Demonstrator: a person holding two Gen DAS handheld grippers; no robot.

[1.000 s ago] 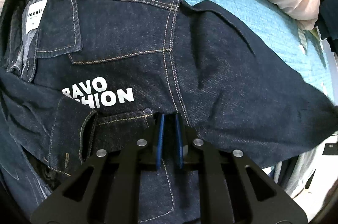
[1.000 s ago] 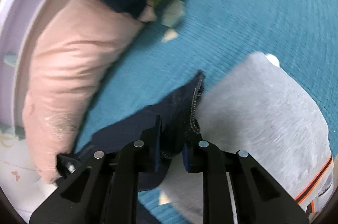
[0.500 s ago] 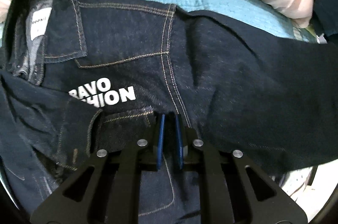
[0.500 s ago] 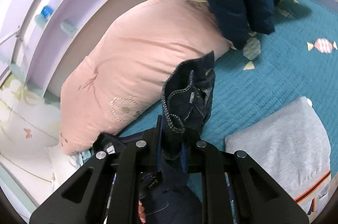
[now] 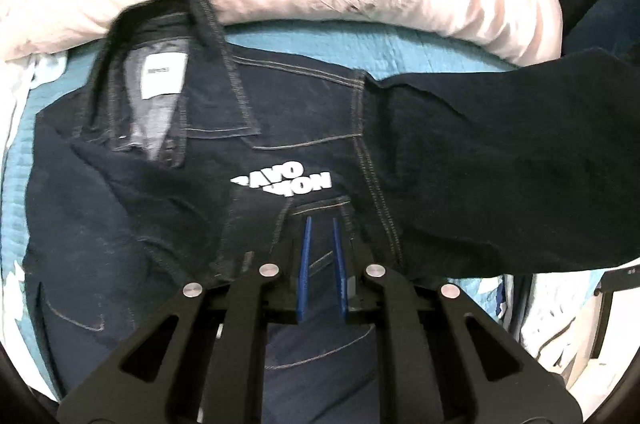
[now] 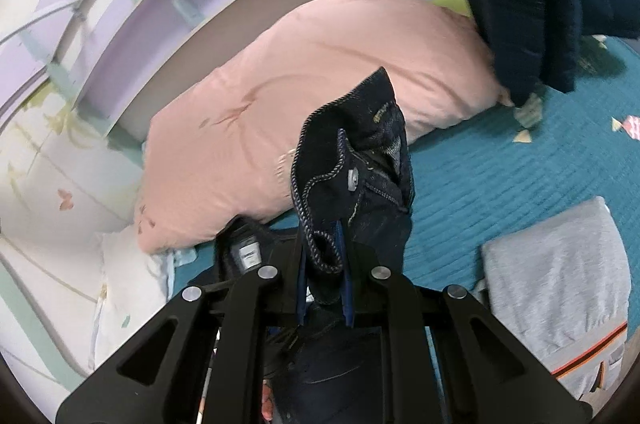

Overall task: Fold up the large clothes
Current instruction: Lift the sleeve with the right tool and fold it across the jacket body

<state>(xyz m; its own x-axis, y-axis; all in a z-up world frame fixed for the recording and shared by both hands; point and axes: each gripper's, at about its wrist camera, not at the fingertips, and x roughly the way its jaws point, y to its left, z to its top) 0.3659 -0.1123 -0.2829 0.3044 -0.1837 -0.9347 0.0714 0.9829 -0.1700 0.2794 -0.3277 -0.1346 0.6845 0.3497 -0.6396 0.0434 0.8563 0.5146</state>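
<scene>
Now right gripper [image 6: 324,264] pinches denim jacket [image 6: 352,159] cuff aloft.

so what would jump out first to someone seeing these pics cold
The dark denim jacket spread across the teal bedspread, white lettering mid-chest and a neck label at its collar. In the right wrist view, the right gripper pinches the jacket's buttoned cuff, held up before a big pink pillow. A folded grey garment lies at right.
</scene>
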